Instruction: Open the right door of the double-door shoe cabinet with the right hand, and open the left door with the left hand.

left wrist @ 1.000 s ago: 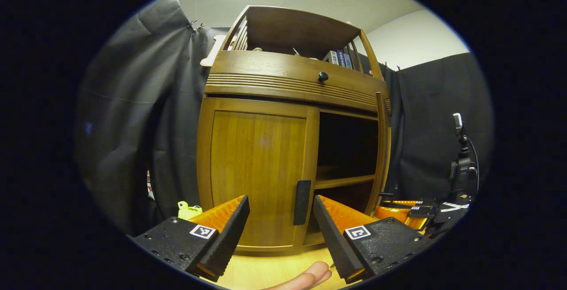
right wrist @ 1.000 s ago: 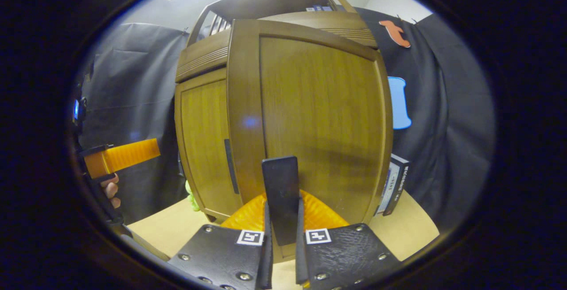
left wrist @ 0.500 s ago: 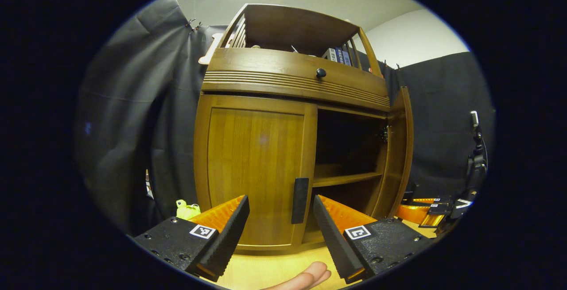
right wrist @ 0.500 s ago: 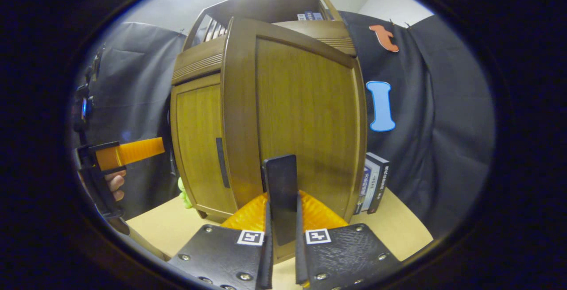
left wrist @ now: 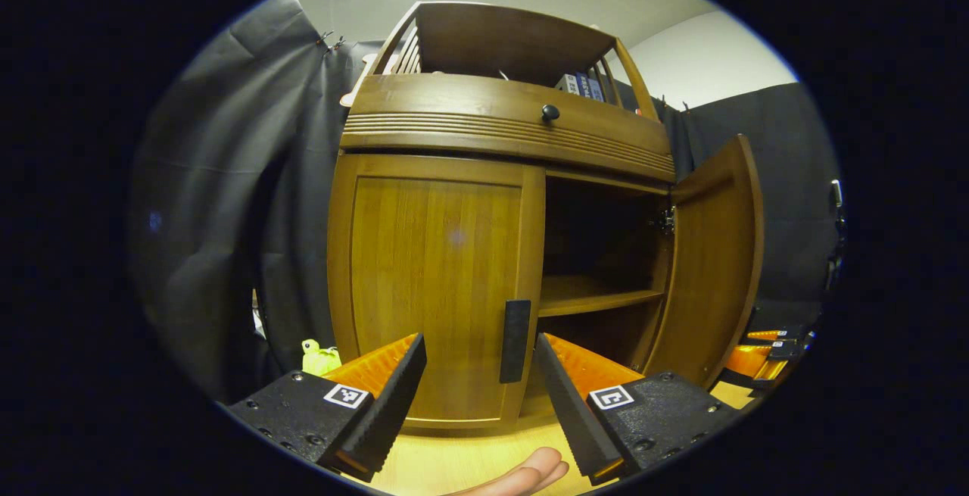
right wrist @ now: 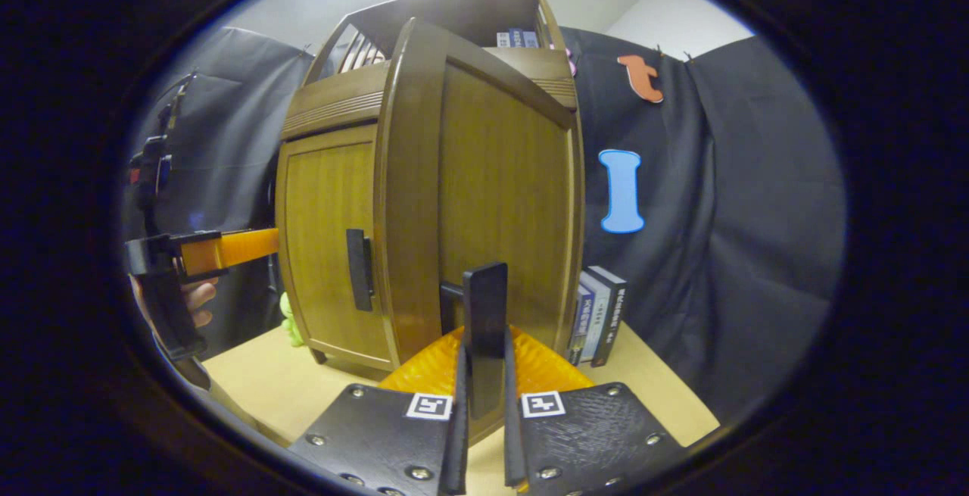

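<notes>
While the right tool clamps the black bar handle to swing the brown wooden right door, the left tool waits released before the closed left door

Free room around the shoe cabinet

Its right door stands swung out, baring the dark shelf bay beside the shut left door. Open air lies between the spread left gripper and the left door's handle. Books lean just right of the cabinet; a green toy sits at its left foot.
</notes>
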### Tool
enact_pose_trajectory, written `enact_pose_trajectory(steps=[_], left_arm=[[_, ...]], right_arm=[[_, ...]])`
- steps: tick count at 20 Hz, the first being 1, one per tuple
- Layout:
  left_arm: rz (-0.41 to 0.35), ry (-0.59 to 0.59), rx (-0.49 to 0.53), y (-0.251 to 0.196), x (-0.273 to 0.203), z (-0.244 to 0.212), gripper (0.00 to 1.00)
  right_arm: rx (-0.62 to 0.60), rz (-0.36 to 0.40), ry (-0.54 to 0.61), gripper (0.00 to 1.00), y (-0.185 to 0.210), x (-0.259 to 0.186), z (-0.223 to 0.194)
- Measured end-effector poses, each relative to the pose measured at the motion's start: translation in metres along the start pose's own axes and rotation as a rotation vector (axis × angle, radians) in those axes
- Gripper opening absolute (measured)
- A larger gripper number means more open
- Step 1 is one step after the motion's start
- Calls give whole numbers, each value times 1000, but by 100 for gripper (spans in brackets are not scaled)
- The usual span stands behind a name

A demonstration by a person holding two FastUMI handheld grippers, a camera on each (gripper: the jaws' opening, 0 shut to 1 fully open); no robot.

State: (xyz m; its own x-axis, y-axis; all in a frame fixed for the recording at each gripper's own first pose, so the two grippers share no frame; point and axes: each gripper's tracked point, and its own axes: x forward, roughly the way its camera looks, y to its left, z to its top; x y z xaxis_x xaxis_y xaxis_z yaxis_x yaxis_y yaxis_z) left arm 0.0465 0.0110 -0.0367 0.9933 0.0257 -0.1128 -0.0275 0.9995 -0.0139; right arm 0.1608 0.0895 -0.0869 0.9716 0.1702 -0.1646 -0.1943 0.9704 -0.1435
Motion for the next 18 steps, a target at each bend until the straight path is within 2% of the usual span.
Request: enact_pose_trajectory(steps=[3, 6, 7, 8, 9, 10, 11, 12, 14, 15, 18], left_arm=[[24, 19, -12, 1, 12, -6, 91], [40, 17, -14, 0, 19, -8, 91], [38, 18, -10, -1, 21, -10, 91], [37, 22, -4, -2, 23, -12, 91], [38, 21, 1, -2, 24, -12, 91], [41, 20, 3, -3, 26, -12, 85], [43, 17, 3, -4, 28, -12, 85], [45, 13, 3, -5, 32, -11, 91], [38, 11, 11, -8, 37, -14, 91], [30, 10, 16, -11, 41, -15, 85], [20, 21, 21, -20, 55, -29, 90]], right_arm=[[-47, -101, 9, 19, -29, -5, -8], [-46, -166, 12, 20, -66, -8, -14], [-10, -173, 8, 15, -77, -23, 1], [41, -154, -3, 1, -86, -4, -15], [86, -143, -9, 1, -95, -7, -15], [96, -117, -21, 1, -101, -8, -15], [85, -101, -31, 1, -111, -9, -14], [66, -94, -34, 1, -121, -7, -14], [64, -45, -29, 1, -131, -5, -14], [67, -28, -31, 1, -138, -5, -13], [69, 30, -42, 1, -155, 3, -13]])
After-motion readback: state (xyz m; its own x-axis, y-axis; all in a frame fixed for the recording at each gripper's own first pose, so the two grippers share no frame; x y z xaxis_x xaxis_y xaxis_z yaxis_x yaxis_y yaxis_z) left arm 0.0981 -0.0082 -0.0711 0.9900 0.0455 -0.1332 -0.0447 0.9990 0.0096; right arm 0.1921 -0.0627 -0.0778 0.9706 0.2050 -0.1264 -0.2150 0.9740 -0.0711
